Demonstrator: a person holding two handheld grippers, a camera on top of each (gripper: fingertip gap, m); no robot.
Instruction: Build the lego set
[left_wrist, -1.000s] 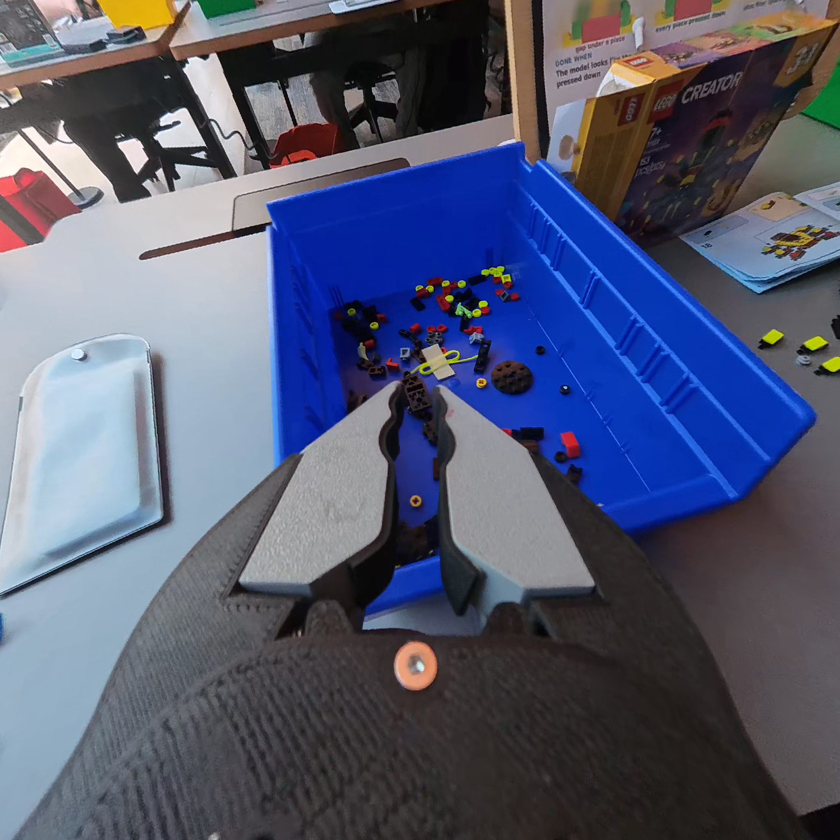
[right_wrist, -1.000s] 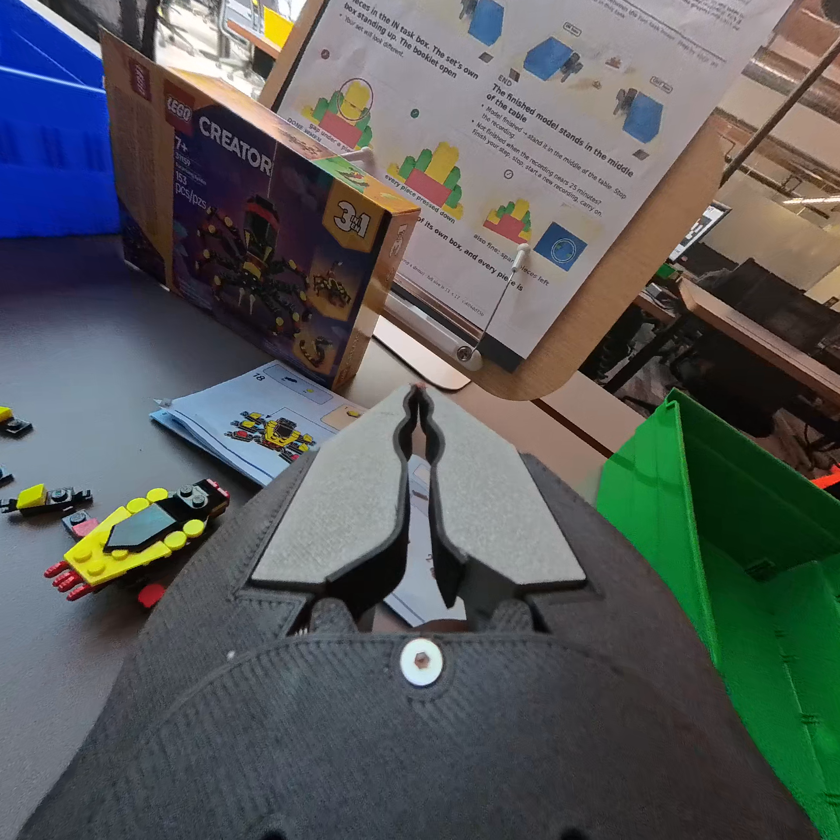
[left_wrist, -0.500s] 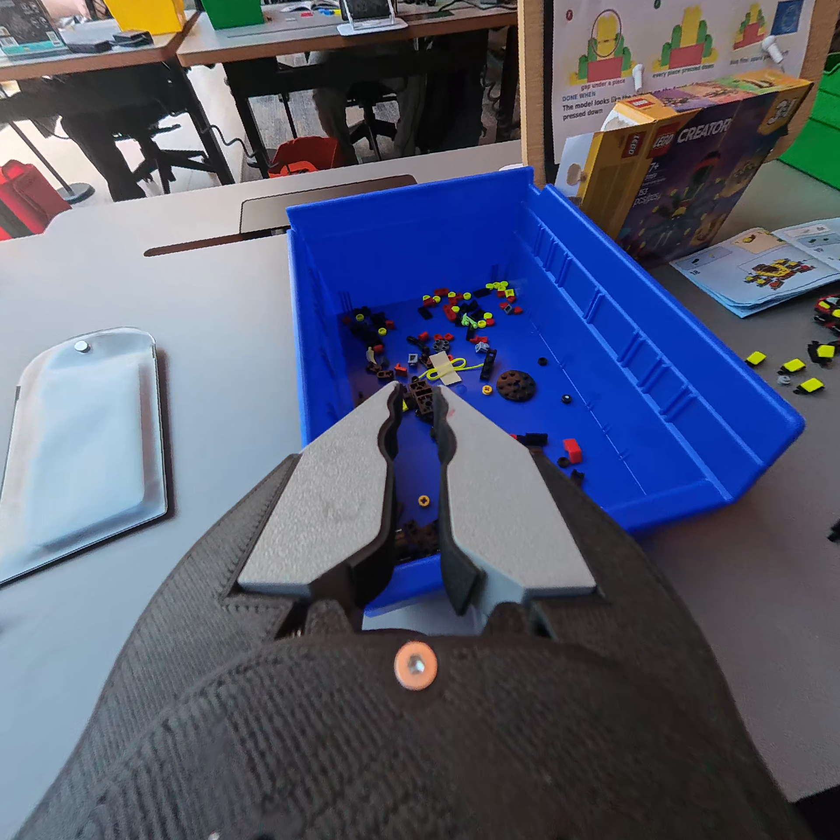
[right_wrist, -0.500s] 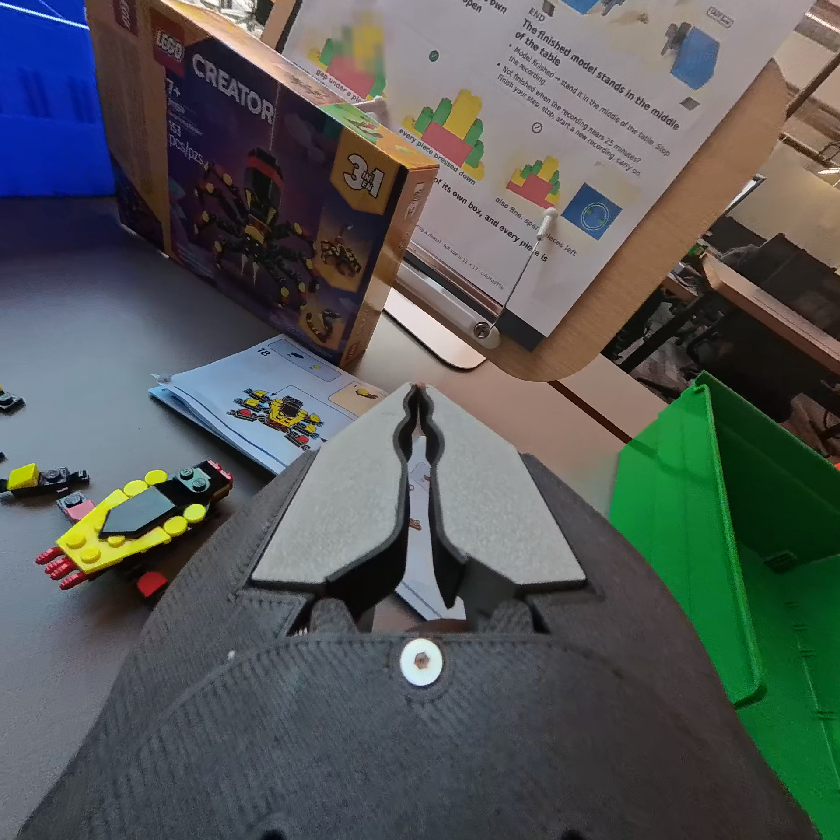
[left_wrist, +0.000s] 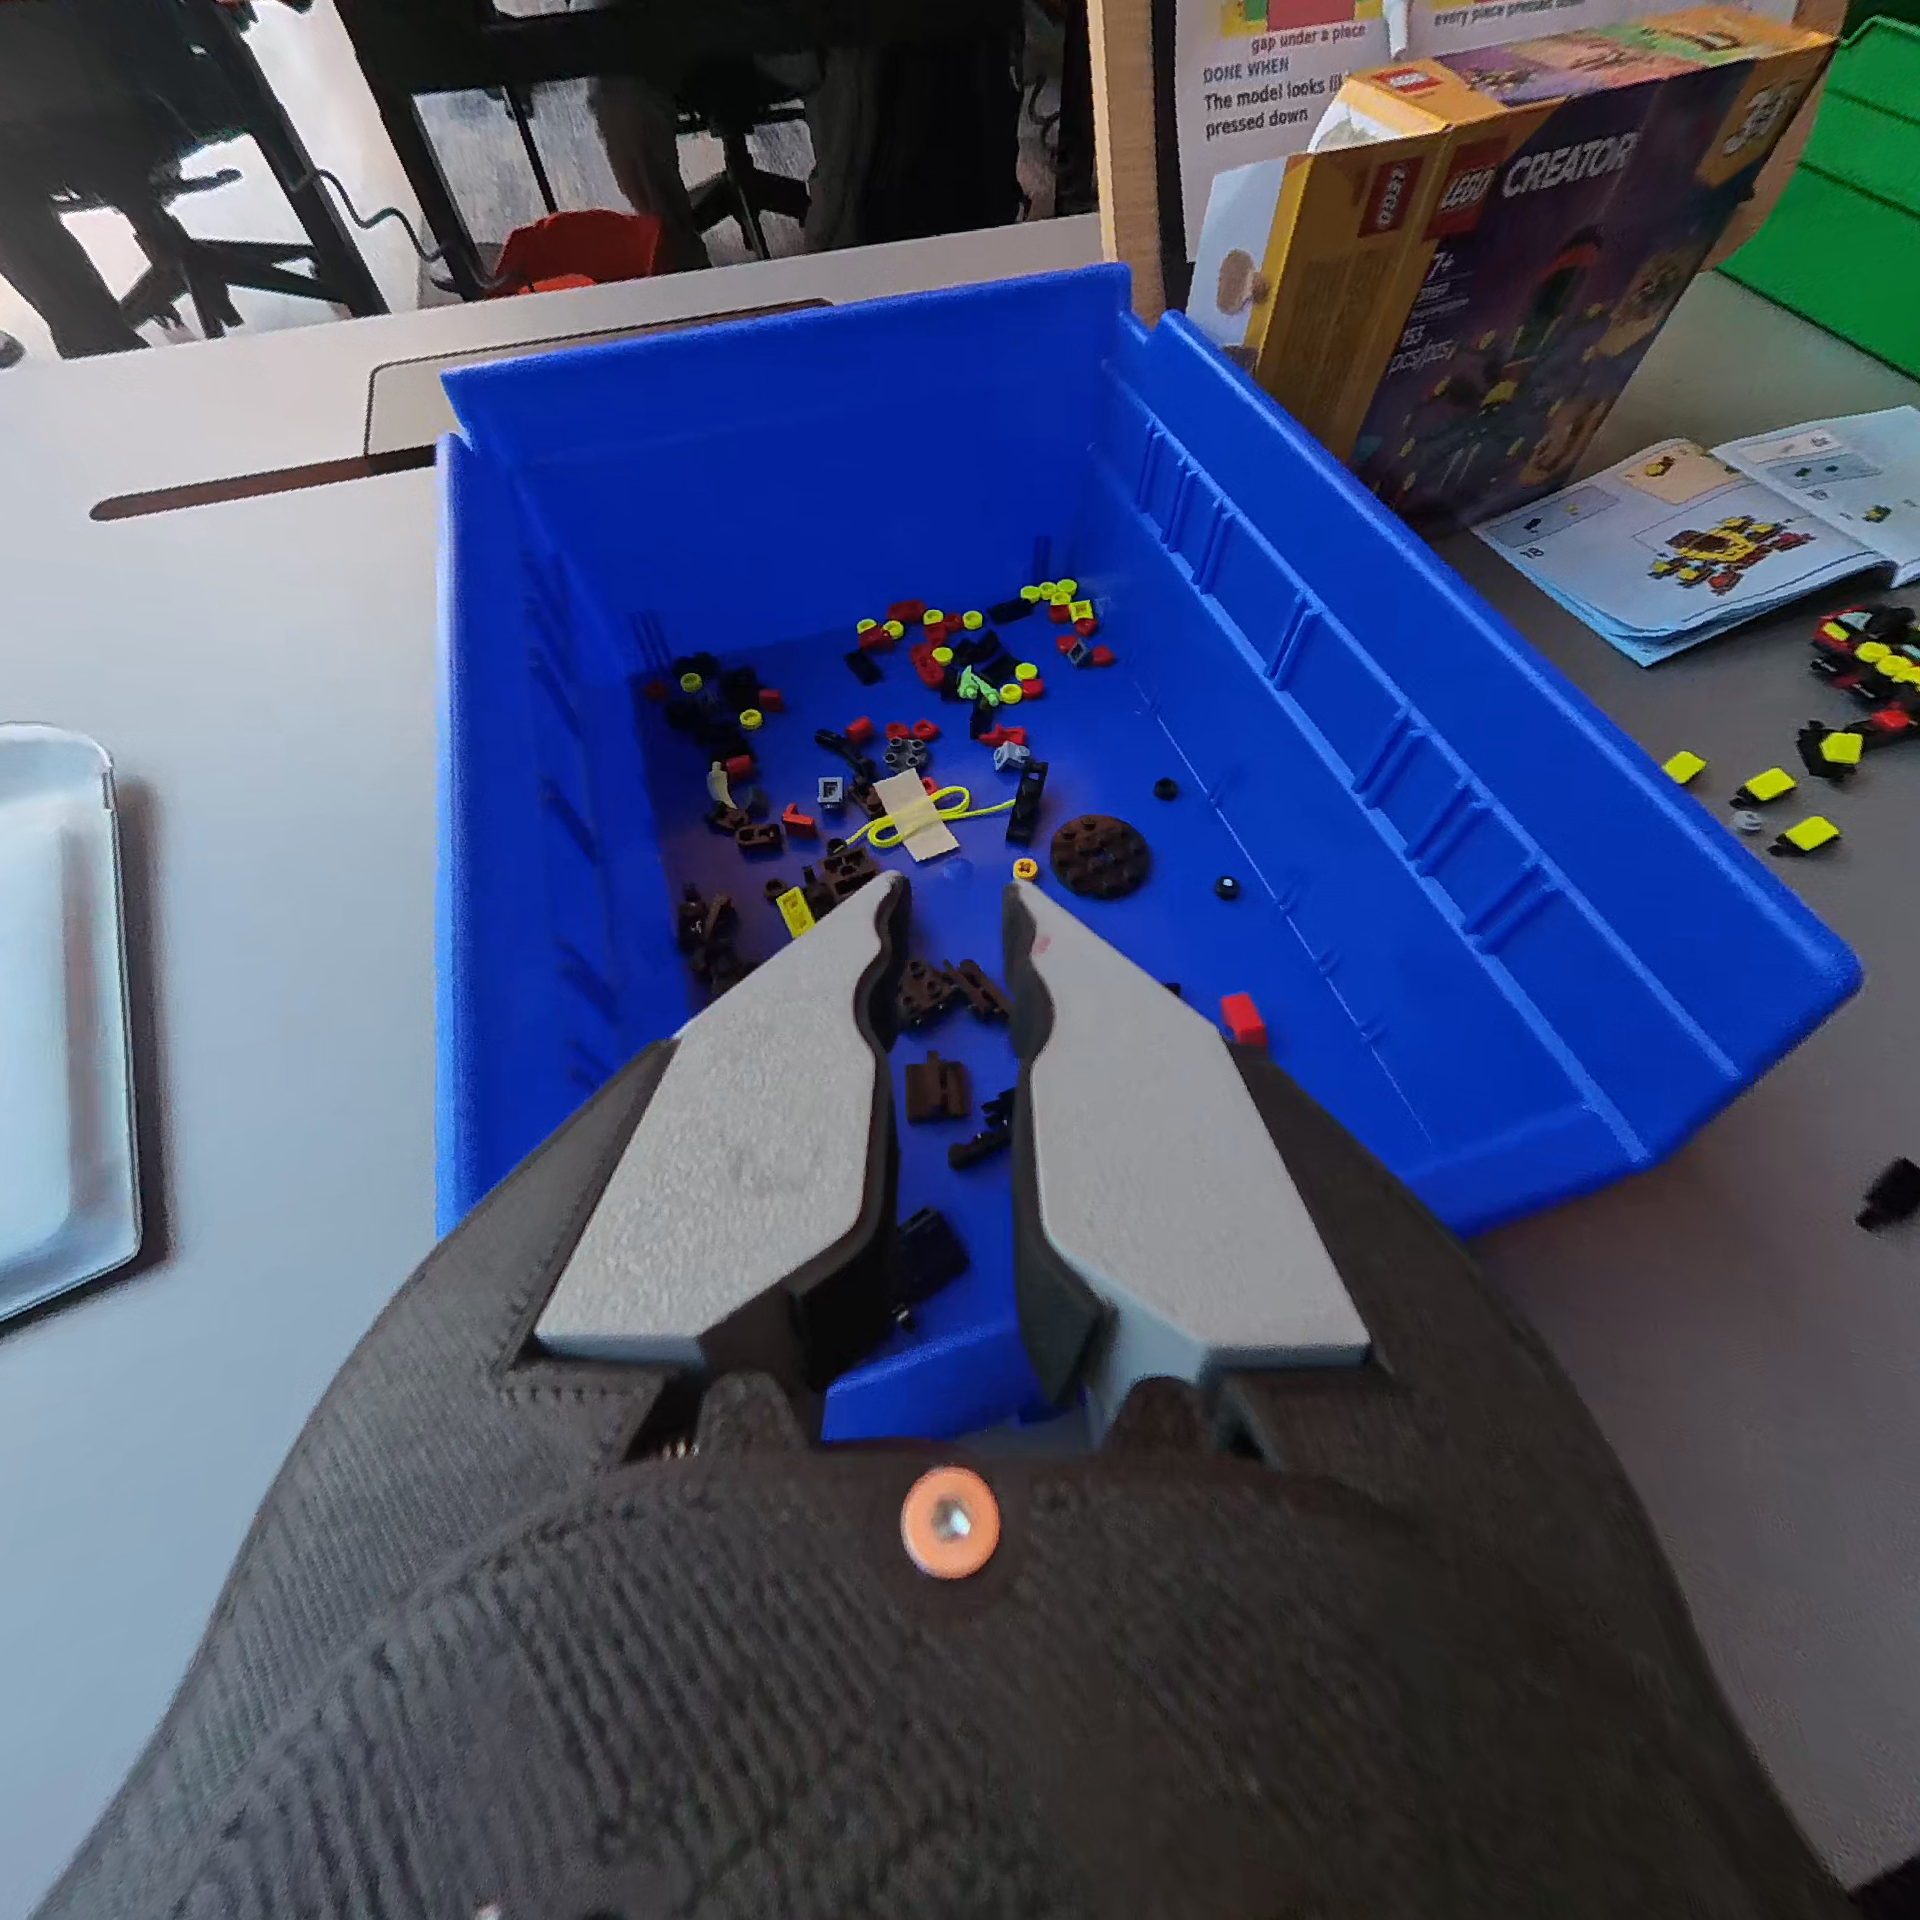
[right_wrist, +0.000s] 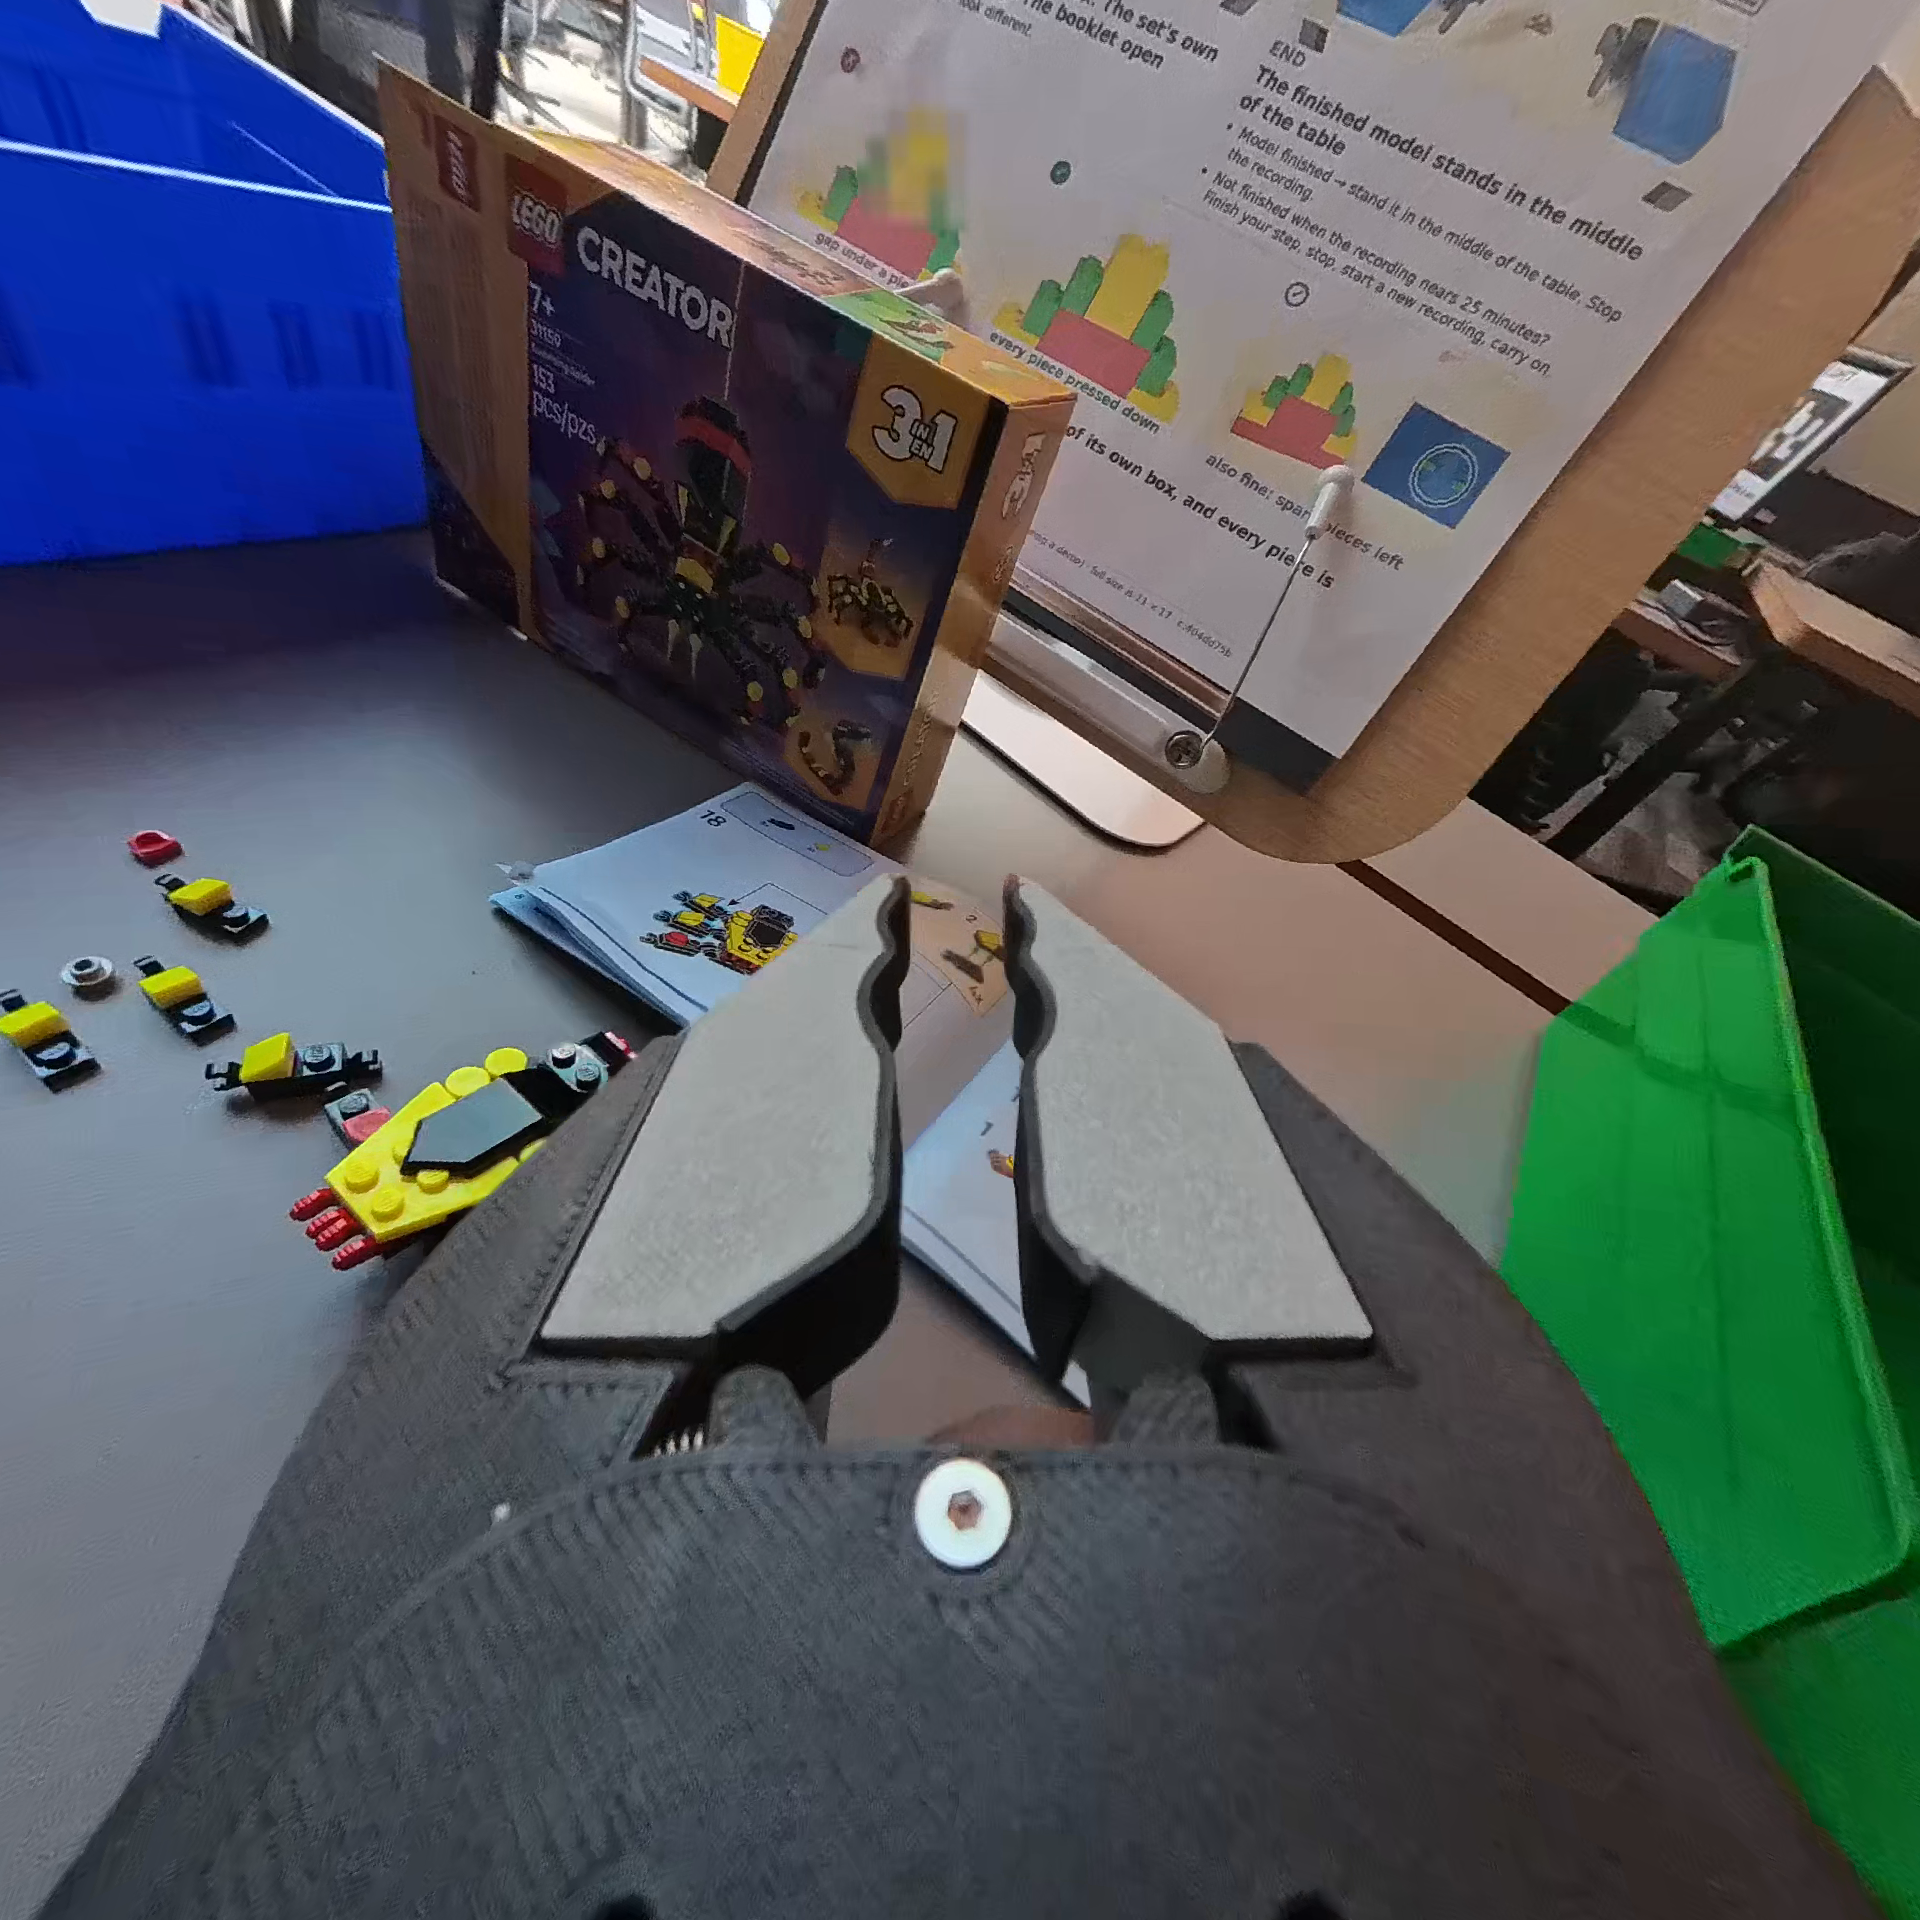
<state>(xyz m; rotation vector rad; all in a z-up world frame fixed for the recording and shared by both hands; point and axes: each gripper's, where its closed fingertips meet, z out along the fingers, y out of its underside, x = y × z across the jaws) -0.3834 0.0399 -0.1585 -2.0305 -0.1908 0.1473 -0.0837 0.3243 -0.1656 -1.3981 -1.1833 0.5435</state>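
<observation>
While my left gripper (left_wrist: 954, 902) hangs over the blue bin (left_wrist: 1351, 665), fingers spread and holding nothing, loose pieces (left_wrist: 914, 727) lie scattered on its floor. I judge the build partly done: a yellow body section (right_wrist: 436, 1153) and several small yellow-and-black subassemblies (right_wrist: 197, 997) sit on the table, many parts left. My right gripper (right_wrist: 956, 904), also parted and empty, hovers above the open instruction booklet (right_wrist: 665, 904). Only the right view shows the green bin (right_wrist: 1704, 1247); only the left shows inside the blue one.

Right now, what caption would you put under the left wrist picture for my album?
The open left tool hangs empty over a blue bin with little toy pieces scattered inside.
</observation>
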